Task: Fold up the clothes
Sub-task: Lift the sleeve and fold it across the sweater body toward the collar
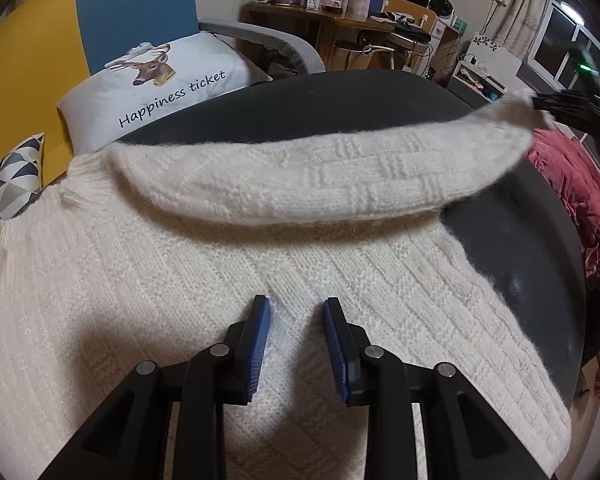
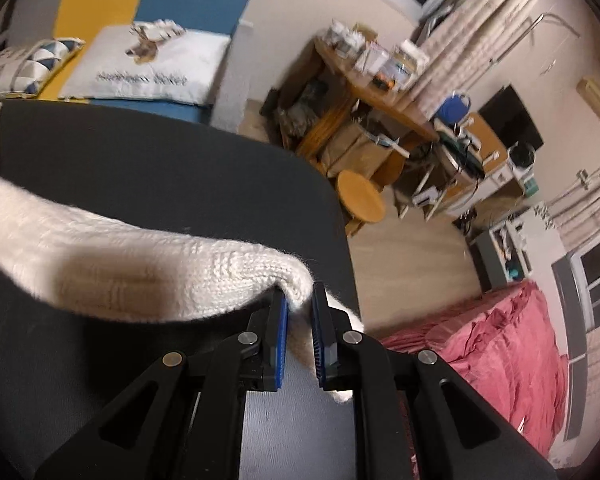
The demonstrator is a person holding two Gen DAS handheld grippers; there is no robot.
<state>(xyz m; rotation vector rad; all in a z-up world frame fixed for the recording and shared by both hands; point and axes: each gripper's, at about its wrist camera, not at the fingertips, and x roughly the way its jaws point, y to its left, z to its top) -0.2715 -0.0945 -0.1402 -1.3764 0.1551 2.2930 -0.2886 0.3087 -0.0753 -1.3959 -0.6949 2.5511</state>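
A cream knitted sweater [image 1: 220,280] lies spread on a dark round table [image 1: 340,104]. Its sleeve [image 1: 320,176] is stretched out to the right, lifted off the table. My left gripper [image 1: 296,304] is open and empty, hovering just over the sweater's body. My right gripper [image 2: 300,300] is shut on the cuff end of the sleeve [image 2: 180,276] and holds it above the table [image 2: 140,168]; it also shows at the far right of the left wrist view [image 1: 560,100].
A deer-print pillow [image 1: 156,84] and a patterned cushion [image 1: 16,172] lie behind the table. A red quilt [image 2: 492,344] lies to the right. A cluttered wooden desk [image 2: 380,92] and a round stool [image 2: 360,200] stand beyond.
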